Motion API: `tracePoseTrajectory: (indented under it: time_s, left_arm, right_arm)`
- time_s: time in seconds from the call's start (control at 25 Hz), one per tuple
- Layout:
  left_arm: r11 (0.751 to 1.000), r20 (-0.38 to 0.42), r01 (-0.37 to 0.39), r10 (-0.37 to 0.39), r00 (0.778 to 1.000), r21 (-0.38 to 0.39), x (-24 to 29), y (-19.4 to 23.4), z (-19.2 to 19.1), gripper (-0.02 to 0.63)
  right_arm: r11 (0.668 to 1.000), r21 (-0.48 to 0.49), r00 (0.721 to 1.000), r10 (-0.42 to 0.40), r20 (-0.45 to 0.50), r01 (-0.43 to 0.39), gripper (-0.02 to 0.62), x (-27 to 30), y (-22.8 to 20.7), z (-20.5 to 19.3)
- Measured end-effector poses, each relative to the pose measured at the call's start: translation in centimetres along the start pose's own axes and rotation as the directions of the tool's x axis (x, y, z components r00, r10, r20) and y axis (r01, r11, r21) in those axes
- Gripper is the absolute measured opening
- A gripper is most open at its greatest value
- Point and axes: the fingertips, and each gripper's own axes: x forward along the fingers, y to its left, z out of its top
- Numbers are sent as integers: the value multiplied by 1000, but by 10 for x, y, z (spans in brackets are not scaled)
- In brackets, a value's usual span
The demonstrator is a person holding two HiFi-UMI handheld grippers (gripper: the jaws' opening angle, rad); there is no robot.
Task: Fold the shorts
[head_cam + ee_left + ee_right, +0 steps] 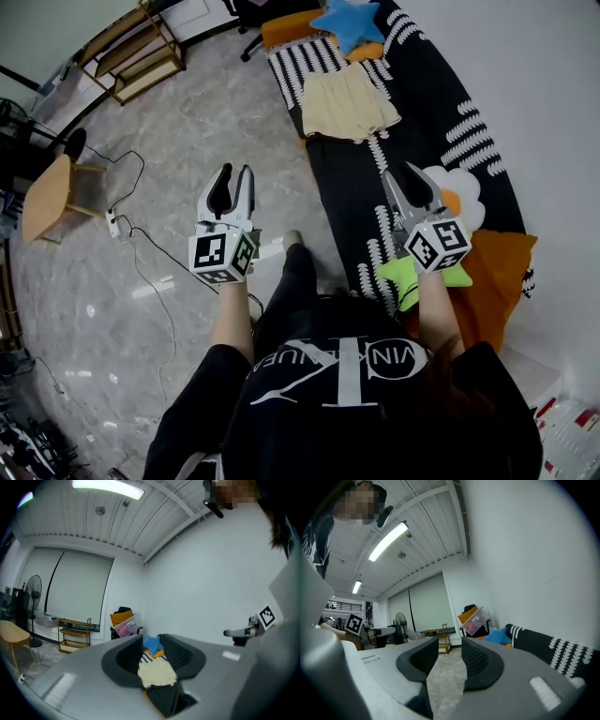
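The pale yellow shorts (350, 103) lie folded into a flat rectangle on the black patterned sofa cover (356, 178), far ahead of both grippers. My left gripper (232, 183) hangs over the grey floor left of the sofa, pointing level, open with nothing between its fingers. In the left gripper view the shorts (157, 673) show far off through the gap of the left gripper (151, 644). My right gripper (405, 183) is over the sofa's near part, open and empty. The right gripper view shows only floor between the fingers of the right gripper (449, 646).
A blue star cushion (349, 21) lies beyond the shorts. A green star cushion (405, 277) and an orange cushion (492, 272) sit under my right arm. On the floor to the left are a wooden shelf (131, 52), a small wooden table (52, 197) and a power strip (112, 223) with cables.
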Motion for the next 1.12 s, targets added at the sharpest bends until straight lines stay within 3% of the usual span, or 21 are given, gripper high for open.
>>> tracePoseTrajectory:
  time_s: [0.36,0.72,0.92,1.12]
  left_arm:
    - [999,-67,36,-36,997,-2,90,86,-1,0]
    - [998,-88,64,-65,994,-20,171,161,-16,0]
    - [996,-149,85,-86,985,-17,205,175,-46,0]
    - [989,-187,136,-143,972,-51,247,162,-72,0]
  right_arm:
    - [997,54,998,-61,-32,63,149,114,-13,-3]
    - [992,35,988,-113,-110,117,149,203,-18,-28]
    - [989,41,979,-131,-159,139,149,232,-23,-50]
    - [986,51,966,-146,-215,160,149,249,-43,-75]
